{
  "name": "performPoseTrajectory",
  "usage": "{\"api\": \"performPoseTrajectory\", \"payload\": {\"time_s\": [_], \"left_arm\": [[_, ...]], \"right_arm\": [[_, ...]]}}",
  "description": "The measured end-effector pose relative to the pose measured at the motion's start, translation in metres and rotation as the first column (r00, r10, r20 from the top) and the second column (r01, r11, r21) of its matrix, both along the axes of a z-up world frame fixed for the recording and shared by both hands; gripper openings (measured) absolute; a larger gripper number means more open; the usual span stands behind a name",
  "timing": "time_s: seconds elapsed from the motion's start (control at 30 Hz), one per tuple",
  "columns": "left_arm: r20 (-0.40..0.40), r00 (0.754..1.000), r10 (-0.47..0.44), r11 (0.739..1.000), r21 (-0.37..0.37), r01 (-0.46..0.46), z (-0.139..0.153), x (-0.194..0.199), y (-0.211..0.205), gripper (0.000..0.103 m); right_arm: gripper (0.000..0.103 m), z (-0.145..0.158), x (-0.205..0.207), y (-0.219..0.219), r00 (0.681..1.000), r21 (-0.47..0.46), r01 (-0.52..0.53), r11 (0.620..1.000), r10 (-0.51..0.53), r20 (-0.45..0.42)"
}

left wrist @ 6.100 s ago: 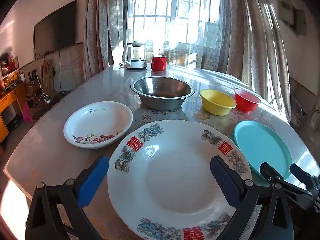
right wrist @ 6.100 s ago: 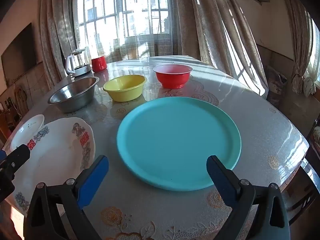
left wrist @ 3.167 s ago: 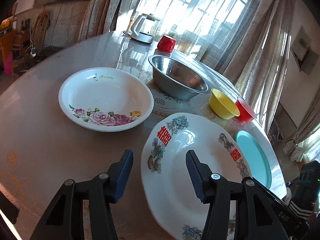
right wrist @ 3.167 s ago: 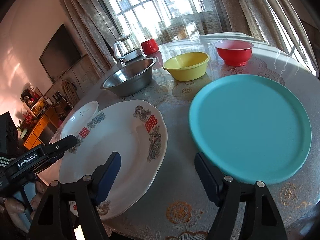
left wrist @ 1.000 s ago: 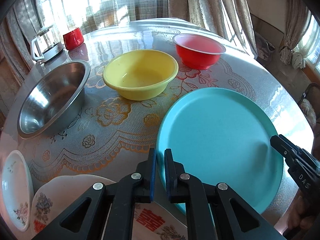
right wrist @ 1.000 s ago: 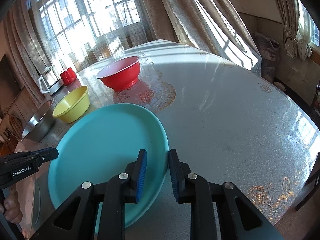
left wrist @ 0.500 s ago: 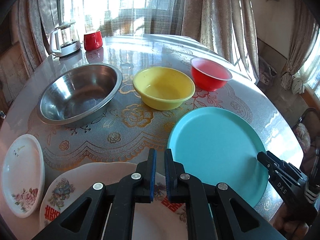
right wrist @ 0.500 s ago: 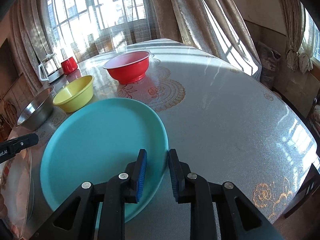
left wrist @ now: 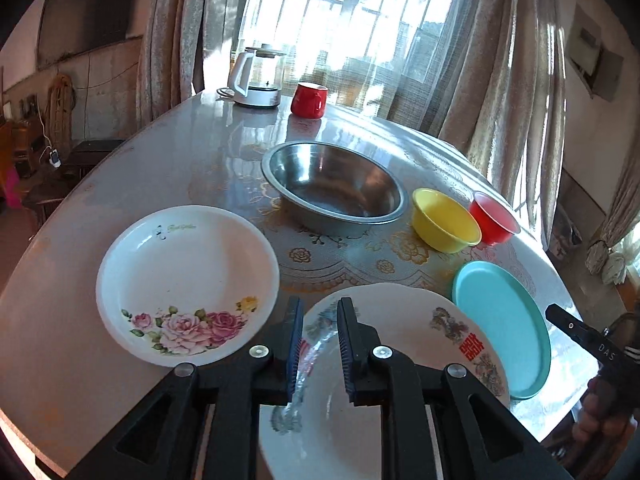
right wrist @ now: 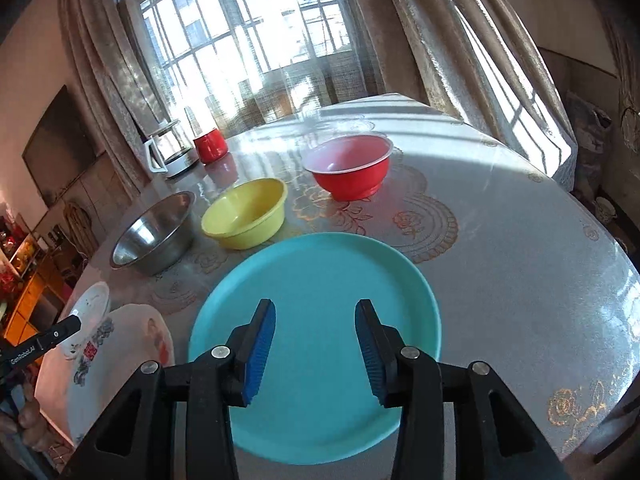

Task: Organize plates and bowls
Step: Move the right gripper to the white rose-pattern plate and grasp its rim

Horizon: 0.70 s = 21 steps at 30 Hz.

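The right claw (right wrist: 316, 344) is held open above the turquoise plate (right wrist: 320, 292) lying on the worktop (right wrist: 520, 248); yellow bowl (right wrist: 246, 214) and red bowl (right wrist: 350, 166) are seen beyond.

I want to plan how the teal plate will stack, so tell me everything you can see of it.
The teal plate is round, plain and matte, plastic by its look, with a flat centre and a low raised rim. It is empty and lies flat on the patterned table near its front edge. The right gripper hovers over its near half, jaws open and not gripping it. The big decorated plate sits right beside it on the left; whether their rims overlap is unclear.
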<state>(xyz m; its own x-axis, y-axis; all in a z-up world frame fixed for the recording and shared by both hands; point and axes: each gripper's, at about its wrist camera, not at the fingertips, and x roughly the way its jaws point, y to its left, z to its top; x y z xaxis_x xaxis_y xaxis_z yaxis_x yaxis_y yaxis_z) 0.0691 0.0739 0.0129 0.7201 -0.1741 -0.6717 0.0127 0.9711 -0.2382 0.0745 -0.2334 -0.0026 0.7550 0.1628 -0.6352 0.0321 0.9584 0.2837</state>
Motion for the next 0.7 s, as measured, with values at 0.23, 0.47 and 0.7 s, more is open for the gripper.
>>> {"api": "performPoseTrajectory", "payload": {"time_s": [0.23, 0.47, 0.7], "left_arm": [[0.048, 0.982, 0.181, 0.982, -0.057, -0.178, -0.006, -0.017, 0.078, 0.028], [0.01, 0.974, 0.225, 0.97, -0.097, -0.223, -0.023, -0.015, 0.129, 0.028], [-0.048, 0.974, 0.221, 0.956, -0.189, -0.226, -0.042, -0.002, 0.157, 0.029]], "right_arm": [[0.045, 0.016, 0.034, 0.094, 0.925, 0.116, -0.376, 0.919, 0.379, -0.012], [0.045, 0.007, 0.073, 0.186, 0.836, 0.165, -0.526, 0.835, 0.543, -0.084], [0.043, -0.012, 0.112, 0.243, 0.794, 0.152, -0.561, 0.814, 0.581, -0.179]]}}
